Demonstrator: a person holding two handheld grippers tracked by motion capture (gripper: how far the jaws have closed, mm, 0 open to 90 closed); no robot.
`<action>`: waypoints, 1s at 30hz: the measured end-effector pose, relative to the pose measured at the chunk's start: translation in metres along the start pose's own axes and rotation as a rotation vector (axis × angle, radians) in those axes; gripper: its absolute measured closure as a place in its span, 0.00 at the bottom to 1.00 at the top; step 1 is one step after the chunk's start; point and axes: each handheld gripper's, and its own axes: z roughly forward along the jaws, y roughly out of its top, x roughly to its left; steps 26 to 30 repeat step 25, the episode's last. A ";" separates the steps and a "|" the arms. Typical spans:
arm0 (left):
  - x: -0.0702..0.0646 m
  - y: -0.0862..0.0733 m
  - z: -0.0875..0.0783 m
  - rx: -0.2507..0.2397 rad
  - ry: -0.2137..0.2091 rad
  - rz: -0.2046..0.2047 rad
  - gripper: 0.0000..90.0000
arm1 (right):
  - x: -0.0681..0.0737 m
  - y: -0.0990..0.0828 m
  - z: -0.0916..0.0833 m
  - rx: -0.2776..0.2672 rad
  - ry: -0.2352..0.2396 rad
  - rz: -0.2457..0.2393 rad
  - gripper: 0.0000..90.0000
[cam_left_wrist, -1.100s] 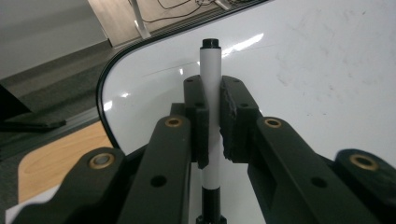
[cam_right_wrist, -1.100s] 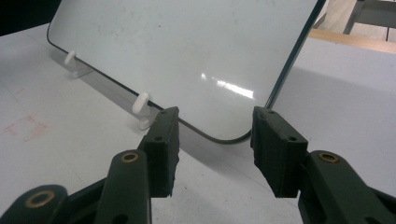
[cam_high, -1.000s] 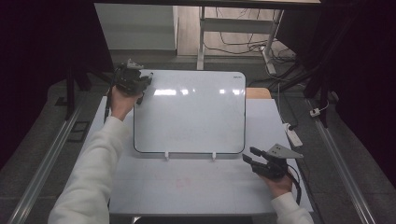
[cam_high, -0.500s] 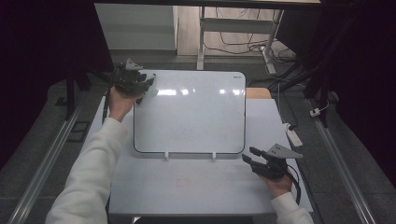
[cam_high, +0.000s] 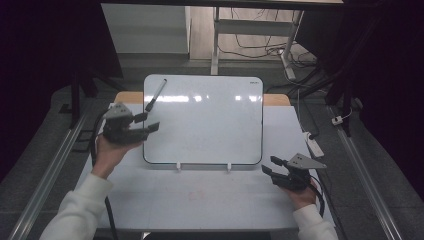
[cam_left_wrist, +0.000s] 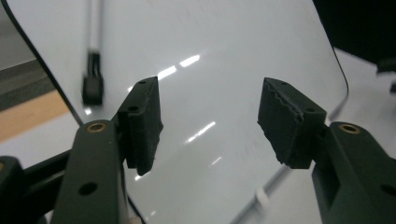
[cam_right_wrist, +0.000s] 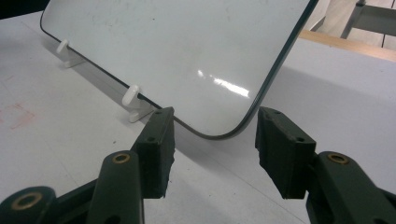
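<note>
Whiteboard: the whiteboard (cam_high: 203, 120) lies on the white table (cam_high: 200, 200), propped on two small white feet (cam_high: 179, 166) at its near edge; its face is glossy with glare streaks, and no writing can be made out.
Marker: a marker (cam_high: 155, 94) rests on the board's far left corner, dark cap toward the person; in the left gripper view it is blurred, and its far end is cut off by the top edge (cam_left_wrist: 93, 70).
Left gripper: the left gripper (cam_high: 145, 122) hovers at the board's left edge, just near of the marker, apart from it. Its jaws have just been opening, and now they stand apart with nothing between the pads (cam_left_wrist: 144, 126), only board surface behind.
Right gripper: the right gripper (cam_high: 270, 167) sits at the board's near right corner, jaws apart and just opened a little wider. Nothing is gripped; the rounded corner (cam_right_wrist: 224, 133) shows in the gap, beyond the pads.
Hard to tell: whether either tool touches the table is hidden by the hands.
</note>
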 end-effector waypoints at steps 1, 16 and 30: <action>-0.003 -0.008 -0.003 0.007 -0.011 -0.003 0.44 | 0.000 0.000 0.000 0.001 0.001 -0.007 0.52; -0.030 -0.101 -0.023 0.091 -0.012 -0.039 0.39 | -0.003 0.001 -0.001 -0.012 0.016 -0.046 0.48; -0.028 -0.105 -0.024 0.086 -0.004 -0.055 0.38 | 0.000 0.004 -0.005 -0.029 0.017 -0.075 0.48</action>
